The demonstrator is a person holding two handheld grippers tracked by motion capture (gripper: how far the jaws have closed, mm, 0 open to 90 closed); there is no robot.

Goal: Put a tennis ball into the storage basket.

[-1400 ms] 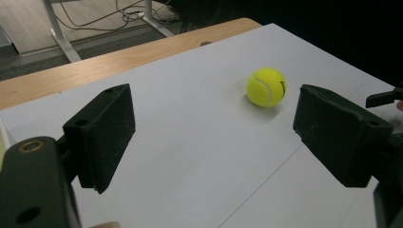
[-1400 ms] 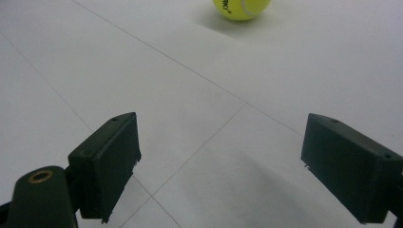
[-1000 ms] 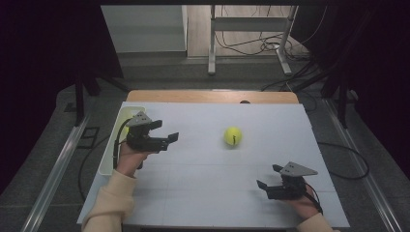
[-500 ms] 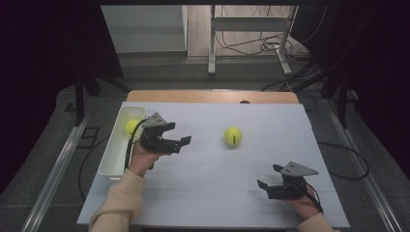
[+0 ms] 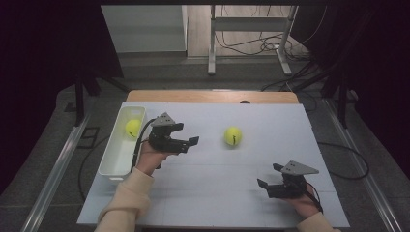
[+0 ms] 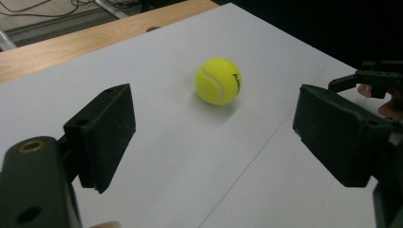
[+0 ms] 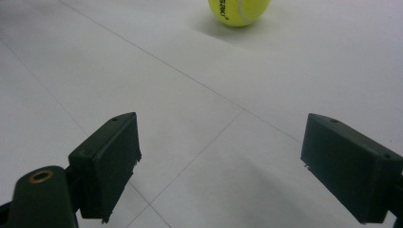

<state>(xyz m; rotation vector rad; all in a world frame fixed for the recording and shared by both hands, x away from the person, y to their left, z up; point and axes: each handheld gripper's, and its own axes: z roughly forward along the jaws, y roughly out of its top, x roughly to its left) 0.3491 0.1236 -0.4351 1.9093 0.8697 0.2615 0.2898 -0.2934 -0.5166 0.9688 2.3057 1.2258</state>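
**Asker:** One thing first: where is the ball being worked on?

**Describer:** One fuzzy yellow-green tennis ball (image 5: 233, 136) lies alone on the white table surface (image 5: 217, 193), a little beyond the middle. A second yellow-green tennis ball (image 5: 133, 127) sits inside the long white plastic tray (image 5: 110, 166) at the table's left edge.

**Asker:** Which step does this look like?

**Describer:** It reads as the approach. The left gripper (image 5: 189, 143) hangs just right of the tray, pointing across the table toward the loose ball, near it but apart. In the left gripper view the ball (image 6: 218, 80) lies ahead, between the lines of the two jaws and beyond them.

**Asker:** How do its jaws stand?

**Describer:** Spread apart, released, holding and touching nothing. The gap looks wider than the ball.

**Asker:** And the other one?

**Describer:** The right gripper (image 5: 267, 184) rests low at the near right, well apart from the ball, jaws likewise parted and empty. Its own view shows the ball (image 7: 239, 10) far ahead.

**Asker:** What does the next move call for?

**Describer:** Probably carrying the left gripper forward until the jaws straddle the ball, then clenching gently so it does not roll away.
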